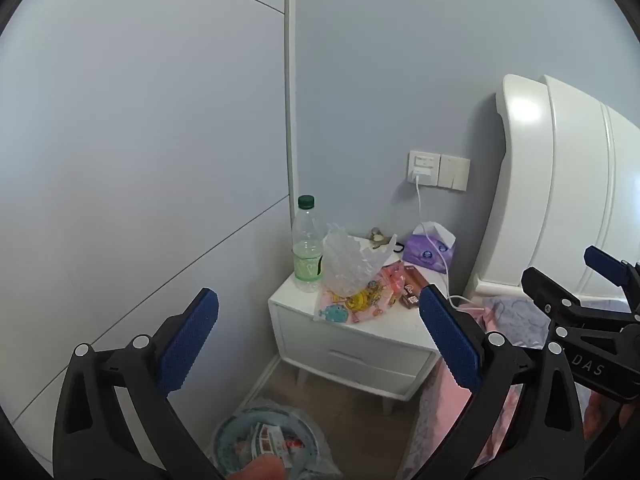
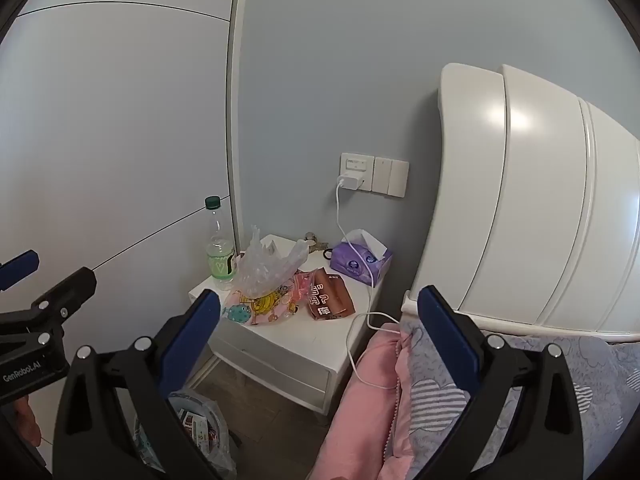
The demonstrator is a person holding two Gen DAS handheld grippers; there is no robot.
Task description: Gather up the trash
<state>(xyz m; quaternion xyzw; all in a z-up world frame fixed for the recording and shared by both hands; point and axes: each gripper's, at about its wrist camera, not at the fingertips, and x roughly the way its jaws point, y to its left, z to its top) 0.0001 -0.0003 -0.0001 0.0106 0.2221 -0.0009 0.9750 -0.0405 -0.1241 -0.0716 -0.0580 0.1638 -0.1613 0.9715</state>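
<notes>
Blue ribbed pads face each other across a wide gap on both tools: the left tool (image 1: 318,330) and the right tool (image 2: 320,330) stand fully open with nothing between the pads, both held short of the white bedside surface (image 2: 304,344).

The trash lies on that surface. A crumpled clear plastic bag (image 2: 266,270) stands loosely upright; it is judged very light, soft and slippery, best pinched at a gathered fold near its top. Beneath it a flat pink cartoon-printed wrapper (image 2: 264,304) lies at the front edge; thin and limp, it likely needs a grip on the overhanging edge. A brown snack packet (image 2: 330,294) lies beside it, also light and crinkly. A clear bottle with a green cap (image 2: 219,246) stands at the far left corner, apparently nearly empty, light, smooth and easily tipped; the body below the shoulder suits the pads.

A lined bin (image 1: 266,442) on the floor below already holds packaging.
</notes>
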